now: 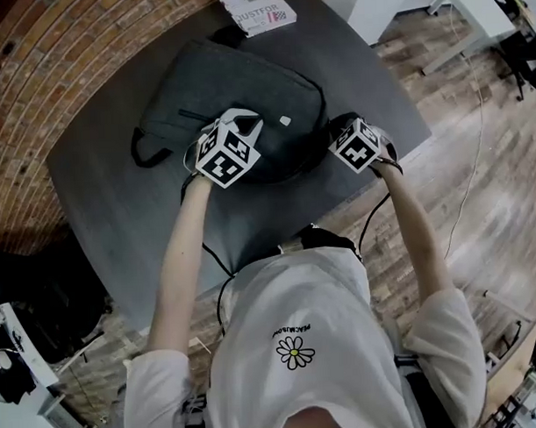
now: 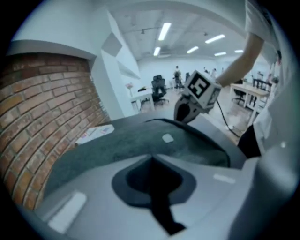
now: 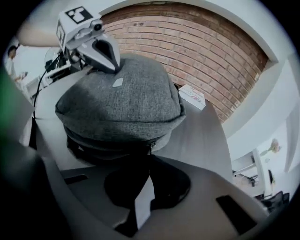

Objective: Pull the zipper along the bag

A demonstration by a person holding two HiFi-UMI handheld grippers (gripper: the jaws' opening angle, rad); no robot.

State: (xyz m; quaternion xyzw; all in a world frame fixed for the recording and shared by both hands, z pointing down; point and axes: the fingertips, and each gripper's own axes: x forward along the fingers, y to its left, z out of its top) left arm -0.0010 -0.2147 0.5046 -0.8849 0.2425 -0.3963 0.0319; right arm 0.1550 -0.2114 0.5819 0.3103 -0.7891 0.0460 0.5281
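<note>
Grey bag [image 1: 246,95]: lying flat on the dark counter [image 1: 118,205], long side facing the person; a black strap [image 1: 147,147] is looping off its left end.
Patch [image 1: 285,120]: small and pale, sitting on the bag's top face between the two grippers.
Left gripper [image 1: 247,123]: pointing down onto the bag's top face, near its front edge.
Left jaws: closing together in the left gripper view, tips [image 2: 151,159] meeting right at the grey fabric [image 2: 117,140]. The right gripper view is showing the same beak [image 3: 114,69] pressing tip-first on the bag, just beside the patch [image 3: 117,82]. Whether any cloth is being pinched: cannot tell.
Right gripper [image 1: 328,132]: sitting at the bag's right end, low, at counter level.
Right jaws: tips [image 3: 149,159] coming together at the bag's end seam, pinching the small metal pull [image 3: 152,146]; only a thin pale wedge is showing between the jaws further back.
Zipper [image 3: 117,140]: running as a dark line under the bag's upper lip, ending at the pull.
Box [image 1: 259,12]: white with print, lying on the counter's far edge, apart from the bag.
Brick wall [image 1: 61,58]: curving behind the counter on the person's left.
Person: standing at the counter's near edge, both forearms reaching forward.
</note>
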